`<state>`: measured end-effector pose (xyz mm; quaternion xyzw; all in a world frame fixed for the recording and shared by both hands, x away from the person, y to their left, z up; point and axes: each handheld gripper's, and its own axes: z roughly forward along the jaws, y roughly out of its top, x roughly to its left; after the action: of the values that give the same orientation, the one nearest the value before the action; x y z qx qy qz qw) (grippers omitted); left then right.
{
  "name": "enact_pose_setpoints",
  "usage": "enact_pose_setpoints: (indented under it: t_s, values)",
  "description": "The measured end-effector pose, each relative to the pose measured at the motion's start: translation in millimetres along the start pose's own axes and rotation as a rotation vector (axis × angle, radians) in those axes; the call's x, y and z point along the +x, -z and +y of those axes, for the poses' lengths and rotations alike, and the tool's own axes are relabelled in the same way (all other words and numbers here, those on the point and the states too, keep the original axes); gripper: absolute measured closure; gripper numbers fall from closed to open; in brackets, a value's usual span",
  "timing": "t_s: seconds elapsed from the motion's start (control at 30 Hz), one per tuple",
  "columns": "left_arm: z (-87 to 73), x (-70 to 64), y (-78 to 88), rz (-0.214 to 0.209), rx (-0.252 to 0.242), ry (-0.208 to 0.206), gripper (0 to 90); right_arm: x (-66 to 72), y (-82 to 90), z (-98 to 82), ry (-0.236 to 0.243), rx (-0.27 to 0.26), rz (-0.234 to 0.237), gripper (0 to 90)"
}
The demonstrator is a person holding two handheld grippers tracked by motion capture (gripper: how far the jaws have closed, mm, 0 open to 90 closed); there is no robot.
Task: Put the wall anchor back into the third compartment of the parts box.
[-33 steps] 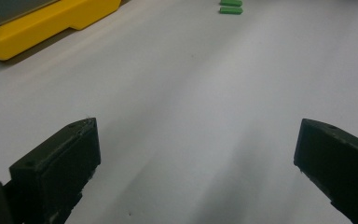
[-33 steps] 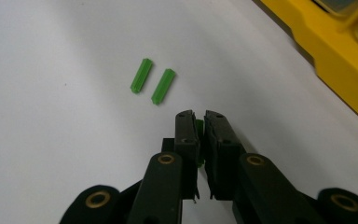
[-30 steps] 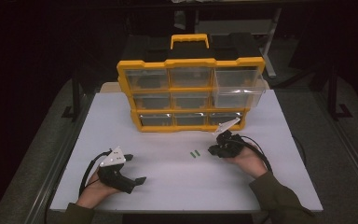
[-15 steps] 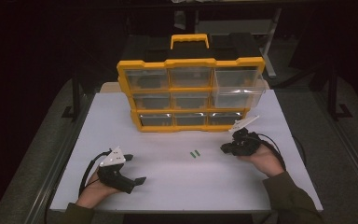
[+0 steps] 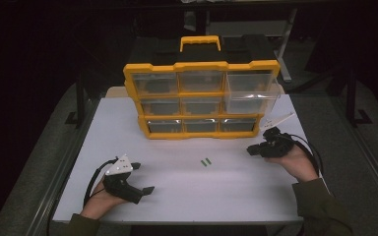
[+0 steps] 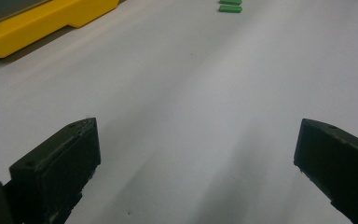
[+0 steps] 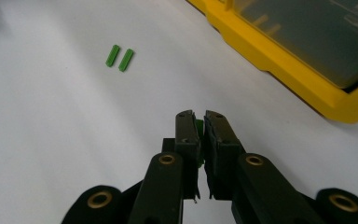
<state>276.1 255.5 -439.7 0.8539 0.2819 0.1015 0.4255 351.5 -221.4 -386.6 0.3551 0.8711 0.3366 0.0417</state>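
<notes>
Right hand-held gripper (image 7: 199, 122) shifted rightward, its view reveals pinched green piece (image 7: 199, 127), left hand-held gripper (image 6: 196, 144) spread

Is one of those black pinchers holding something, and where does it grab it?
Yes. The right gripper pinches a small green plastic piece, clamped across its flat sides, only an edge showing. The left gripper is open, holding nothing.

The white tabletop (image 5: 187, 191) carried a yellow drawer organizer (image 5: 202, 101) at its far side and two green pieces (image 5: 205, 162) near centre.
</notes>
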Motion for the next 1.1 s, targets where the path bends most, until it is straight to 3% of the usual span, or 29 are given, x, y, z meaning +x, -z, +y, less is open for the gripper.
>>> enact_pose_setpoints:
  t_s: [0.2, 0.5, 0.6, 1.1]
  values:
    - [0.1, 1.0, 1.3, 0.008, -0.004, -0.005, 0.4, -7.2, 17.5, 4.8, 0.01, -0.015, -0.002, 83.0]
    - [0.1, 0.7, 1.4, 0.004, 0.0, -0.005, 0.4, -13.7, 41.6, 13.5, -0.012, -0.017, 0.037, 83.0]
    - [0.2, 0.8, 1.2, -0.002, -0.005, 0.012, 0.5, -15.9, 51.7, 17.2, -0.008, -0.022, 0.019, 83.0]
    - [-0.7, 0.9, 1.6, -0.003, 0.006, 0.011, 3.6, -22.3, 104.5, 43.5, -0.012, -0.036, -0.008, 83.0]
